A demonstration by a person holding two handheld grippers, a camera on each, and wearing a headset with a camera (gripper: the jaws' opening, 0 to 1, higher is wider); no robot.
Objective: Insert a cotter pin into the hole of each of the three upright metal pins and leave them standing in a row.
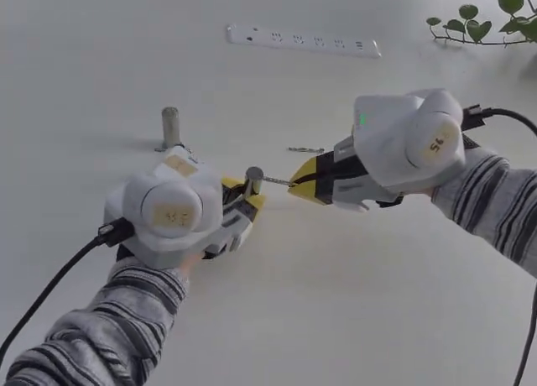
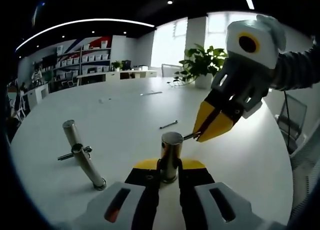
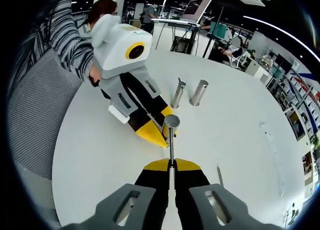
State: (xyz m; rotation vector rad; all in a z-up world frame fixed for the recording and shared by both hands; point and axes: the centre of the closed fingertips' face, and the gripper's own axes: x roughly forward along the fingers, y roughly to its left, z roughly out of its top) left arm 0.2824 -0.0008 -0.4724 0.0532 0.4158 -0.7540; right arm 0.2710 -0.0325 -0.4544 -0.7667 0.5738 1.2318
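Note:
My left gripper (image 1: 246, 200) (image 2: 170, 165) is shut on an upright metal pin (image 1: 253, 180) (image 2: 171, 152) (image 3: 171, 122), holding it low on its shaft. My right gripper (image 1: 295, 183) (image 3: 171, 163) (image 2: 202, 135) is shut on a cotter pin (image 1: 277, 181) (image 3: 171, 144) (image 2: 188, 136). The cotter pin's tip meets the held pin just under its top; I cannot tell whether it sits in the hole. Two more metal pins (image 3: 178, 93) (image 3: 199, 92) stand behind. One of them (image 2: 89, 165) carries a cotter pin (image 2: 74, 152); the other (image 2: 71, 132) (image 1: 170, 126) looks bare.
A loose cotter pin (image 1: 306, 149) (image 2: 168, 124) (image 3: 219, 176) lies on the white table (image 1: 336, 302) beyond the grippers. A white power strip (image 1: 302, 40) lies at the far edge and a plant (image 1: 491, 17) at the far right. Cables trail from both grippers.

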